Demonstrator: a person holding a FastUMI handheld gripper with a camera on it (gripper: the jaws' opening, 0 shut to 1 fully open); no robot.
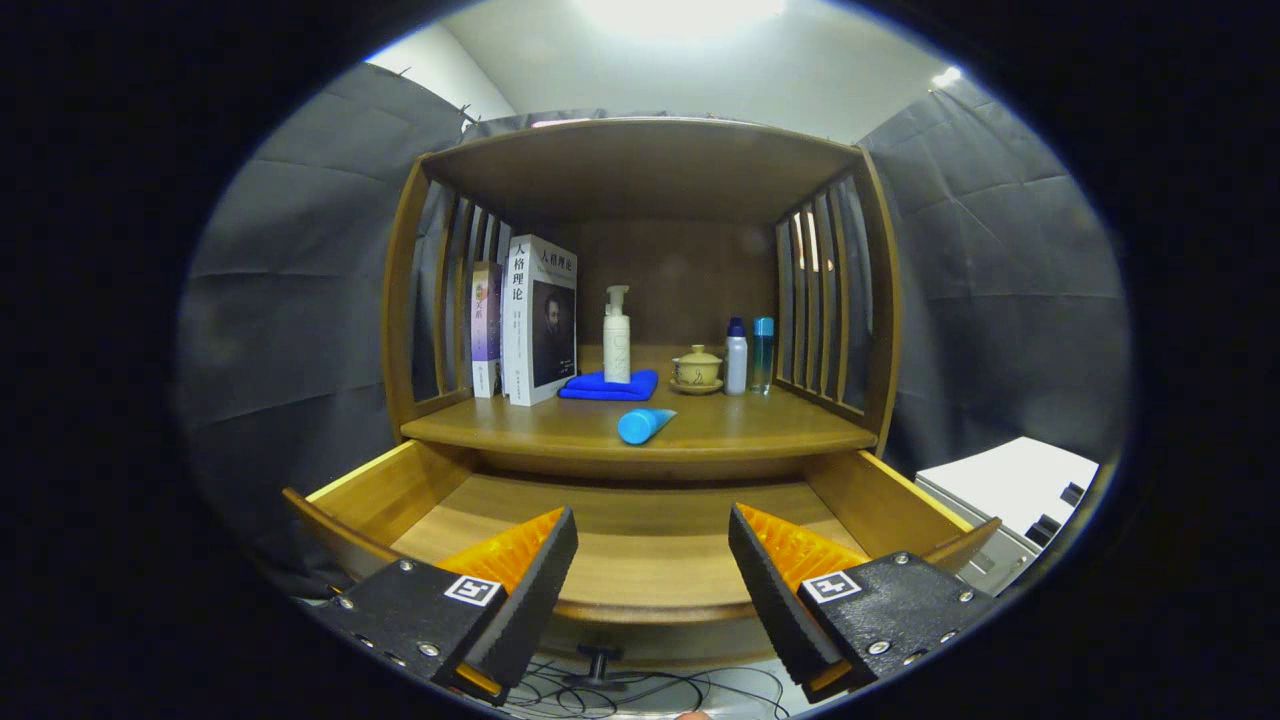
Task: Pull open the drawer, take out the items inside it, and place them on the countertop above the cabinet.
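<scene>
Wooden drawer stands pulled out below the countertop, its bare floor showing between and just beyond the fingers. Its front rim runs under the fingertips, with a dark knob below it over some loose cables. The gripper hangs above the drawer's front with its fingers spread wide and nothing between them.

On the countertop above, near its front edge, a blue tube lies on its side, well beyond the fingers. Behind it a white pump bottle stands upright on a folded blue cloth. Left of the cloth two books stand upright against the cabinet's slatted side. Right of the pump bottle sits a small lidded cup on a saucer, then a white bottle with a blue cap and, just beside it, a light blue bottle.

Off to the right of the cabinet, lower down, stands a white box.
</scene>
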